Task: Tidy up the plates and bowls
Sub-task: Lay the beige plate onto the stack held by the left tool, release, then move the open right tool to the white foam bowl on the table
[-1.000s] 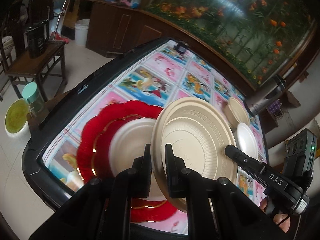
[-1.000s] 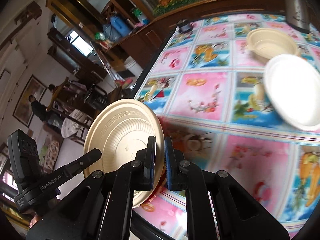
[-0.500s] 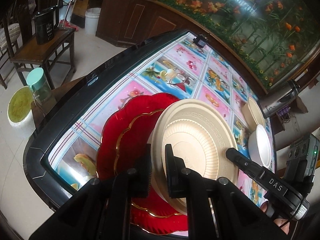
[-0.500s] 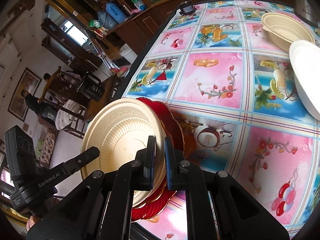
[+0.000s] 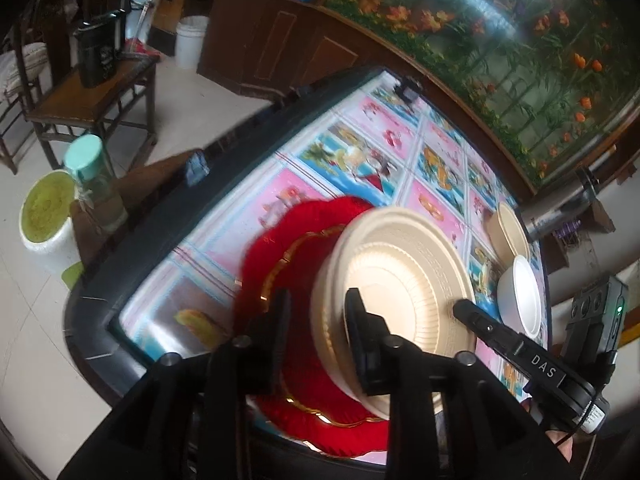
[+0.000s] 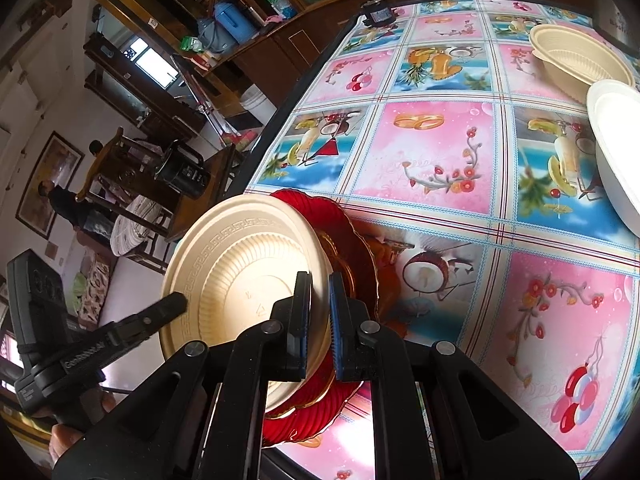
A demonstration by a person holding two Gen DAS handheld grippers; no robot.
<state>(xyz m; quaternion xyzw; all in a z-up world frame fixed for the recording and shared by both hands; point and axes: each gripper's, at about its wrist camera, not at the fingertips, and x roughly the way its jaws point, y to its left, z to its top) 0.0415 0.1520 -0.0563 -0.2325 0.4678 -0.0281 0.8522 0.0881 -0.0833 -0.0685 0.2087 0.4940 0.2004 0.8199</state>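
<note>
A beige plate (image 5: 404,280) lies on a white plate (image 5: 340,364), which rests on stacked red plates (image 5: 296,248) with gold rims near the table's left corner. My left gripper (image 5: 316,324) is open, its fingers standing either side of the plates' near rim. My right gripper (image 6: 319,312) is shut on the beige plate (image 6: 240,264) at its rim, over the red plates (image 6: 352,248). A beige bowl (image 6: 580,56) and a white bowl (image 6: 616,140) sit at the far right.
The table carries a pink and blue picture cloth (image 6: 432,152) inside a dark raised edge (image 5: 168,216). A steel flask (image 5: 560,212) stands beyond the bowls. A small black object (image 6: 378,14) sits at the far table edge. A chair and buckets stand on the floor to the left.
The beige plate has come down from a tilt onto the white plate on the red stack. My left gripper has opened and let go of it; the right still grips it.
</note>
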